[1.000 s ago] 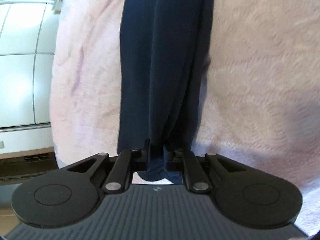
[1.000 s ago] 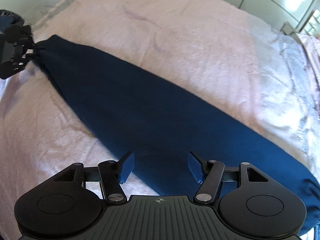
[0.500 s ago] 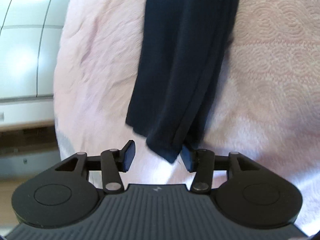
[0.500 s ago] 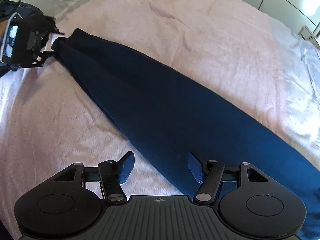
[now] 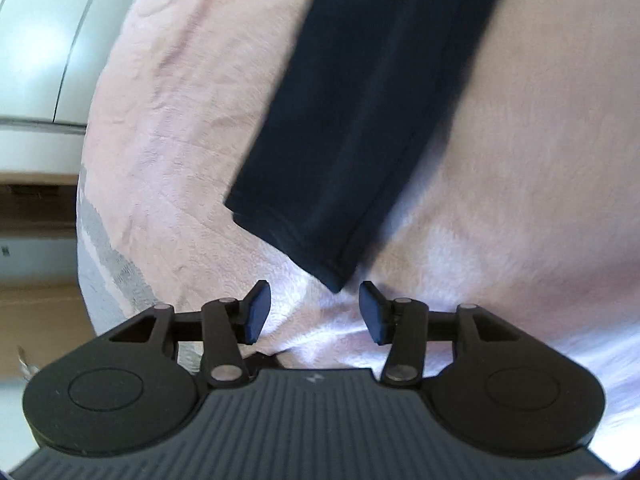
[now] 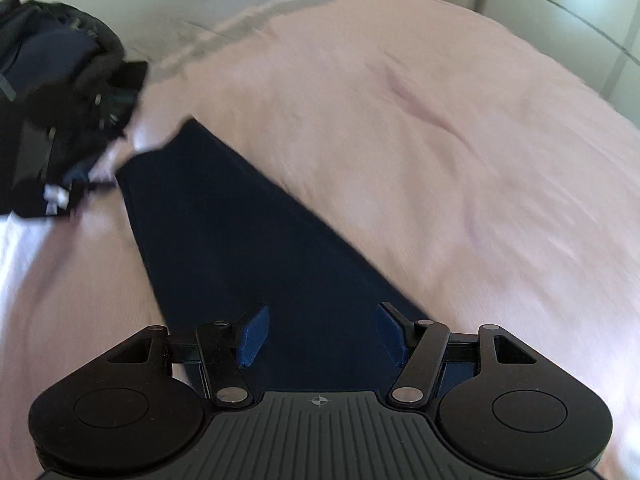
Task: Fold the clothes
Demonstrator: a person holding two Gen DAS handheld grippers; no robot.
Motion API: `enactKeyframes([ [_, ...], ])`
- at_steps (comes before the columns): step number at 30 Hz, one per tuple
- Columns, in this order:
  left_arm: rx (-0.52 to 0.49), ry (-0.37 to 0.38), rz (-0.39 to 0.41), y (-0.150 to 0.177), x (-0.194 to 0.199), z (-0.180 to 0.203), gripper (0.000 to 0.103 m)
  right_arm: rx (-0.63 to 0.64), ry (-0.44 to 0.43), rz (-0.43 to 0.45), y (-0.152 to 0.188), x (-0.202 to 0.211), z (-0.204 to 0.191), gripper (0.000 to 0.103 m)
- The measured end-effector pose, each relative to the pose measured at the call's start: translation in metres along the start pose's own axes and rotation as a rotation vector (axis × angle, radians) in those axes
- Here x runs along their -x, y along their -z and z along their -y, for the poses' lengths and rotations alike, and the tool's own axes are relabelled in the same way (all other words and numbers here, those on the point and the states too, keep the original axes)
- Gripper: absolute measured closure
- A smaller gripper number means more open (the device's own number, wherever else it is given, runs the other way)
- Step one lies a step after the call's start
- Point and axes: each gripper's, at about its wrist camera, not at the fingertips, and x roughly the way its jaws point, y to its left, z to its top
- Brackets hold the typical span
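A long, narrow navy garment (image 5: 360,120) lies flat on a pink bedspread (image 5: 180,140), folded lengthwise. Its hemmed end (image 5: 316,252) lies just ahead of my left gripper (image 5: 314,312), which is open and empty, clear of the cloth. In the right wrist view the garment (image 6: 248,232) runs from the upper left down under my right gripper (image 6: 320,334), which is open and empty above it. The left gripper (image 6: 60,120) shows at the far left there, beside the garment's far end.
White wardrobe doors (image 5: 36,40) and a strip of floor (image 5: 32,300) lie beyond the bed's left edge. The bedspread's grey border (image 6: 248,20) marks the far edge in the right wrist view. Pink bedding (image 6: 480,160) spreads wide to the right.
My left gripper has opened, let go of the garment's end and backed off; the end now lies flat on the bed. My right gripper stayed open and swung more along the garment.
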Motion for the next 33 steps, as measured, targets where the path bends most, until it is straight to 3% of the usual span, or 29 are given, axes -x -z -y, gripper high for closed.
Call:
enactKeyframes([
  [2, 0.041, 0.015, 0.016, -0.003, 0.002, -0.009, 0.055, 0.057, -0.042, -0.009, -0.018, -0.022, -0.002, 0.041],
  [4, 0.082, 0.03, 0.031, -0.006, 0.005, -0.017, 0.046, 0.116, -0.059, -0.028, -0.03, -0.04, -0.006, 0.041],
  [7, 0.156, 0.075, 0.061, -0.014, -0.003, -0.037, 0.045, 0.164, -0.086, -0.059, -0.037, -0.059, -0.005, 0.042],
  [9, 0.23, 0.139, 0.056, -0.021, -0.025, -0.055, 0.045, 0.166, -0.102, -0.08, -0.038, -0.067, -0.001, 0.059],
  [11, 0.306, 0.226, 0.009, -0.025, -0.05, -0.07, 0.046, 0.154, -0.115, -0.088, -0.036, -0.071, 0.005, 0.062],
  [12, 0.328, 0.282, -0.015, -0.025, -0.062, -0.075, 0.054, 0.146, -0.123, -0.091, -0.035, -0.072, 0.008, 0.062],
  [13, 0.347, 0.335, -0.036, -0.024, -0.072, -0.078, 0.074, 0.138, -0.129, -0.093, -0.034, -0.073, 0.01, 0.063],
  [14, 0.35, 0.347, -0.045, -0.024, -0.074, -0.079, 0.08, 0.13, -0.131, -0.096, -0.033, -0.075, 0.011, 0.07],
  [15, 0.341, 0.34, -0.04, -0.024, -0.071, -0.079, 0.09, 0.123, -0.128, -0.098, -0.033, -0.076, 0.012, 0.086],
  [18, 0.336, 0.32, -0.016, -0.023, -0.06, -0.083, 0.093, 0.087, -0.135, -0.102, -0.034, -0.075, 0.016, 0.101],
  [20, 0.343, 0.274, 0.0, -0.023, -0.056, -0.087, 0.093, 0.083, -0.129, -0.081, -0.037, -0.07, 0.016, 0.102],
  [23, 0.358, 0.261, -0.024, -0.025, -0.064, -0.086, 0.093, 0.086, -0.087, -0.031, -0.049, -0.064, 0.018, 0.102],
  [26, 0.313, 0.254, -0.072, -0.032, -0.078, -0.075, 0.093, 0.095, -0.078, -0.067, -0.052, -0.082, 0.023, 0.102],
  [28, 0.287, 0.228, -0.096, -0.038, -0.082, -0.069, 0.086, 0.102, -0.064, -0.075, -0.047, -0.089, 0.021, 0.099],
  [30, 0.261, 0.186, -0.109, -0.042, -0.08, -0.064, 0.078, 0.076, -0.033, -0.036, -0.041, -0.08, 0.019, 0.071],
  [32, 0.227, 0.147, -0.113, -0.045, -0.076, -0.059, 0.076, 0.013, 0.012, 0.005, -0.028, -0.064, 0.018, 0.053],
  [33, 0.206, 0.127, -0.115, -0.046, -0.073, -0.057, 0.074, -0.038, 0.029, 0.024, -0.018, -0.053, 0.02, 0.052],
])
